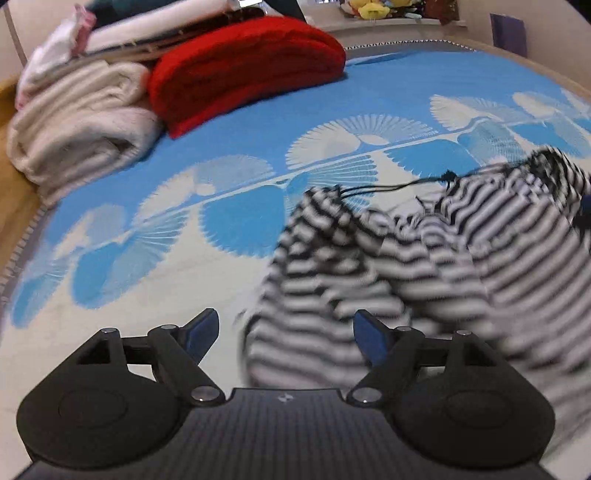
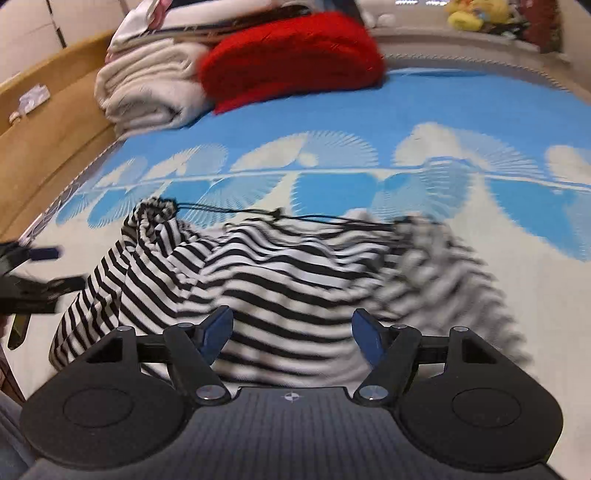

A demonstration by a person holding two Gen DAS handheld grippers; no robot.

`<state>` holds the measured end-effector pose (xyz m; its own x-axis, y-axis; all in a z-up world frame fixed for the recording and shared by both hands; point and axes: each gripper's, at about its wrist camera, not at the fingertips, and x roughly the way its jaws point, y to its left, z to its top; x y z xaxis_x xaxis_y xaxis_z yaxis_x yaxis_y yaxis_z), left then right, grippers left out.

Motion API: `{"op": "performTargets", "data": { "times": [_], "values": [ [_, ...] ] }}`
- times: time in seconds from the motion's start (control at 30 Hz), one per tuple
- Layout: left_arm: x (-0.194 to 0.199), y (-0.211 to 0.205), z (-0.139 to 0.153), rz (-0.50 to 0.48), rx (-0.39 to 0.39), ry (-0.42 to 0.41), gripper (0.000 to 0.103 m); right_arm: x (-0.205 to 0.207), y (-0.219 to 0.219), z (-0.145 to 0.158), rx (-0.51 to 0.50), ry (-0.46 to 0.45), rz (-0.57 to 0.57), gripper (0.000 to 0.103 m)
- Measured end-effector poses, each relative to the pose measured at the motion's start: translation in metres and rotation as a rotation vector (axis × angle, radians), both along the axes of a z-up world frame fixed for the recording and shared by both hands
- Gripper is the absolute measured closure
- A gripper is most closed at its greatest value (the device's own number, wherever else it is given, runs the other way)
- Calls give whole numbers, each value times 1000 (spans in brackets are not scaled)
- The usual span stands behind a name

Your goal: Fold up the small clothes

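A black-and-white striped garment (image 1: 424, 258) with a thin black drawstring (image 1: 388, 186) lies crumpled on the blue-and-white bedspread (image 1: 184, 221). My left gripper (image 1: 286, 336) is open, at the garment's near left edge, holding nothing. In the right wrist view the same garment (image 2: 277, 273) fills the middle, its drawstring (image 2: 229, 211) stretched across the top. My right gripper (image 2: 291, 334) is open just above the garment's near part. The left gripper's fingers (image 2: 48, 253) show at the left edge, beside the garment.
A folded red blanket (image 1: 247, 66) and a folded cream blanket (image 1: 81, 125) lie at the far left of the bed, with more folded cloth behind them. A wooden bed frame (image 2: 48, 140) runs along the left side. Soft toys (image 2: 476, 14) sit at the back.
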<state>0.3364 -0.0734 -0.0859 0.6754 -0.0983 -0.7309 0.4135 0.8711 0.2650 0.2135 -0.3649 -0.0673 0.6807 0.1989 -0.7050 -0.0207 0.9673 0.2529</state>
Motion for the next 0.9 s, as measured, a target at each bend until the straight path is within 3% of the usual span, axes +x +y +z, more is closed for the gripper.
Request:
{"op": "performTargets", "data": {
  "times": [0.07, 0.17, 0.23, 0.37, 0.53, 0.63, 0.7, 0.83, 0.87, 0.9],
  "values": [
    [17, -4, -8, -6, -63, 16, 19, 18, 16, -10, -58, 13, 22, 30],
    [35, -9, -20, 0, -95, 43, 19, 30, 33, -21, -130, 39, 65, 32],
    [45, -10, -27, 29, -96, 68, 19, 33, 33, -27, -137, 59, 53, 77],
    [53, -1, -25, 55, -147, 78, 19, 31, 14, -10, -38, 43, 21, 91],
    [62, 22, -12, 181, -240, 19, 19, 33, -6, 32, 53, -123, -96, 92],
    [71, 30, -15, 230, -243, 38, 19, 57, -11, 27, 47, -194, -175, 92],
    [74, 27, -18, 231, -211, 31, 19, 77, -5, 4, -22, -178, -221, 92],
    [71, 17, -25, 209, -144, 22, 17, 104, 11, -51, -86, 21, -186, 85],
    [72, 18, -25, 207, -144, 22, 17, 100, 11, -47, -87, 7, -181, 81],
    [72, 19, -25, 210, -153, 26, 17, 97, 9, -38, -75, -2, -164, 64]
  ]
}}
